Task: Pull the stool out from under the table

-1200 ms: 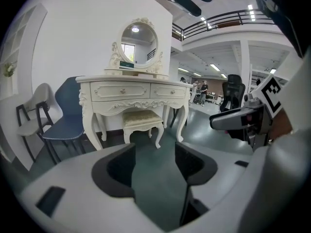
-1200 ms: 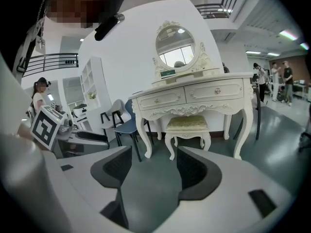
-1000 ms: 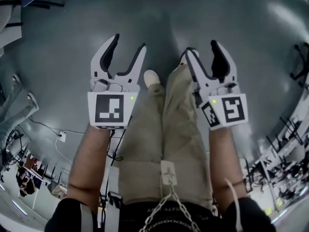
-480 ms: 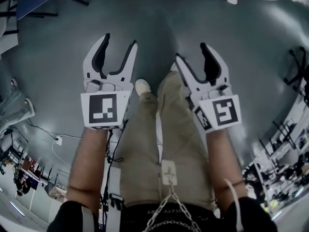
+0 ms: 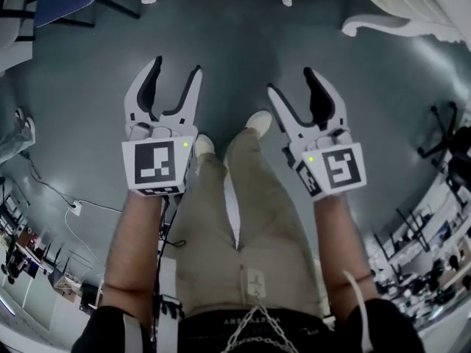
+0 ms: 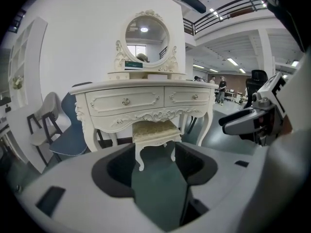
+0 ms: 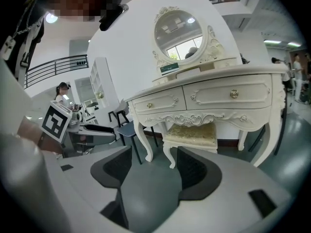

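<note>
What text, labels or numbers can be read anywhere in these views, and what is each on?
No text can be read.
green card under the mirror: print too small to read.
hanging tag: marks too blurred to read.
waistband: letters blurred, unreadable.
Marker cubes on left tongs and right tongs: square patterns only, no words.

The person (image 5: 243, 226) has stepped forward, bringing the curved legs of the white carved wooden dressing table (image 5: 412, 2) into view.
</note>
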`<state>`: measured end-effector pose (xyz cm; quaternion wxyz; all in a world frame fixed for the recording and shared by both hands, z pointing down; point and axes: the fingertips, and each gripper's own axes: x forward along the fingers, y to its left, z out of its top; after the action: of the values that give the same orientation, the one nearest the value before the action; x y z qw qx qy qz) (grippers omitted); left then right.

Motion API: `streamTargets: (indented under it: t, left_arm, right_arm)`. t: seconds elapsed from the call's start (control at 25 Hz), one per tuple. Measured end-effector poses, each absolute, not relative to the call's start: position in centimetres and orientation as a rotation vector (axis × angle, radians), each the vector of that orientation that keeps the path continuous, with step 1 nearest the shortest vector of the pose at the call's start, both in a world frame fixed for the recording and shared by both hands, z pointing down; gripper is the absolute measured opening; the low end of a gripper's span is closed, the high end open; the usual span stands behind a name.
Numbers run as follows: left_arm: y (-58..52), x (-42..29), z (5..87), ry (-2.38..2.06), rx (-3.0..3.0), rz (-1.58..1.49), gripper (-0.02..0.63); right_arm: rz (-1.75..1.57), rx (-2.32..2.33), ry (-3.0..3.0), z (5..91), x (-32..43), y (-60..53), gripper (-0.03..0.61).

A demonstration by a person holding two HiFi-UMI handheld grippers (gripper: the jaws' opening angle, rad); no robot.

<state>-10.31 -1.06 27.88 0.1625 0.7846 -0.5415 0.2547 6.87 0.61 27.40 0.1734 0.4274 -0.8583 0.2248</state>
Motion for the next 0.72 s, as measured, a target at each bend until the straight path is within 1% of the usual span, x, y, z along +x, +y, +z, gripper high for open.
streamTargets:
  t: [0.36,0.72]
  left_arm:
    - [-5.0,-10.3,27.2,-1.633,2.197,0.693,0.239]
    - [-8.2,-10.7,33.4,-1.508,2.208,0.844,0.241]
  right_arm:
    - [0.553,1.154,-2.432,27.6,10.0,-3.8,0.267]
    - [0.616,1.266,-2.319,32.1,11.4,-7.9,0.267]
